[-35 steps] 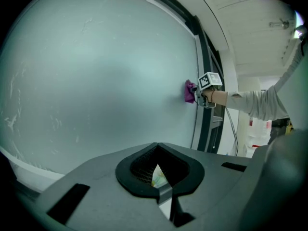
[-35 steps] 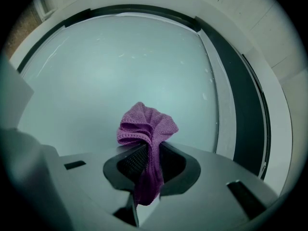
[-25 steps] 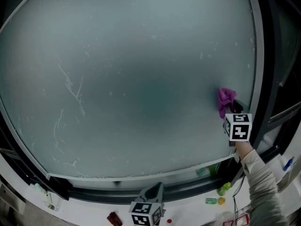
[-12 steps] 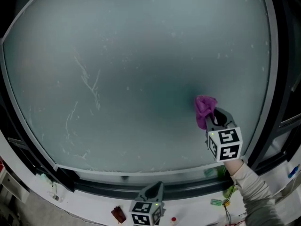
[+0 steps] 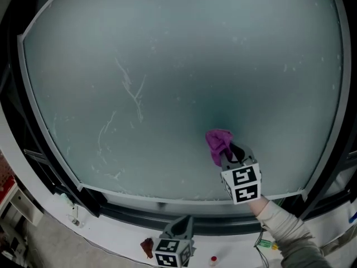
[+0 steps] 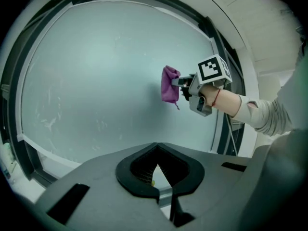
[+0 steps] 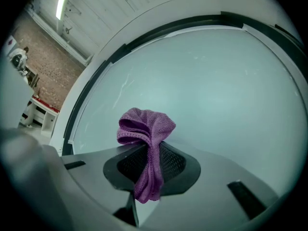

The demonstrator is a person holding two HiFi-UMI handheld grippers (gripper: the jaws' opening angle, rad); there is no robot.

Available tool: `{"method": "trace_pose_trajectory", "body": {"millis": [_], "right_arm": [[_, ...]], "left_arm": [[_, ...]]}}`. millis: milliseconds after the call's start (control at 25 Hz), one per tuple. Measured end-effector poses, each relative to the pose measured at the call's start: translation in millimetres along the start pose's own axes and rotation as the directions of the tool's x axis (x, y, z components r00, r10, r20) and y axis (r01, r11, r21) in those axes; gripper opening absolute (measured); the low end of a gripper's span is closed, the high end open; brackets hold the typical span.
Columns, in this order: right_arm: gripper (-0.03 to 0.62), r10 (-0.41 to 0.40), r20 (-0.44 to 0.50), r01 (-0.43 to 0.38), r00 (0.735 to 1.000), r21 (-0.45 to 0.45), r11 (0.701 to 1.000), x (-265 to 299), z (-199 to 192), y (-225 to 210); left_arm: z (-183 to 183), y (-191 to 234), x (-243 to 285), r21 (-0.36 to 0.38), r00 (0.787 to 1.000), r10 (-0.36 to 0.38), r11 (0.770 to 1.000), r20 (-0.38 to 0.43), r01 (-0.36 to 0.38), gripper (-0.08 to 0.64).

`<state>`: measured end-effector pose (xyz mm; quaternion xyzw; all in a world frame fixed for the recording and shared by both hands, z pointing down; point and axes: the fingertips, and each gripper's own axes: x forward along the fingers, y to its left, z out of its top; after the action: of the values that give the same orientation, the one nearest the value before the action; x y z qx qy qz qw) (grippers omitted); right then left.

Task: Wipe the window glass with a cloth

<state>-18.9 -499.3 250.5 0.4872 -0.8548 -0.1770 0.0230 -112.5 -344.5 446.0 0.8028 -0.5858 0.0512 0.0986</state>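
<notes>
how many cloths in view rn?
1. A purple cloth, pinched in the right tongs, at the window glass low and right of centre in the head view. The left tongs hold none.

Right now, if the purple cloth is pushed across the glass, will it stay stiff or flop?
Probably floppy: the purple cloth bunches and droops from the right hand-held gripper. Likely light: a pinch holds it.

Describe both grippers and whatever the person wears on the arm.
The left gripper and right gripper are grey, with black ribbed pads. Each carries a white cube of black square markers. The person's sleeve is pale grey, with a thin red wristband.
</notes>
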Motion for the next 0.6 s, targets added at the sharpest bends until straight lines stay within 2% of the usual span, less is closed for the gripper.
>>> {"method": "trace_pose_trajectory", "body": {"millis": [280, 600], "right_arm": [[0.057, 0.056, -0.052, -0.056, 0.997, -0.004, 0.998, 34, -22, 45], [0.057, 0.026, -0.116, -0.024, 0.993, 0.015, 1.000, 56, -44, 43]], "left_arm": [[2, 16, -18, -0.021, 0.998, 0.062, 0.998, 0.005, -0.062, 0.005], [2, 22, -28, -0.034, 0.996, 0.094, 0.995, 0.008, -0.093, 0.005]]}}
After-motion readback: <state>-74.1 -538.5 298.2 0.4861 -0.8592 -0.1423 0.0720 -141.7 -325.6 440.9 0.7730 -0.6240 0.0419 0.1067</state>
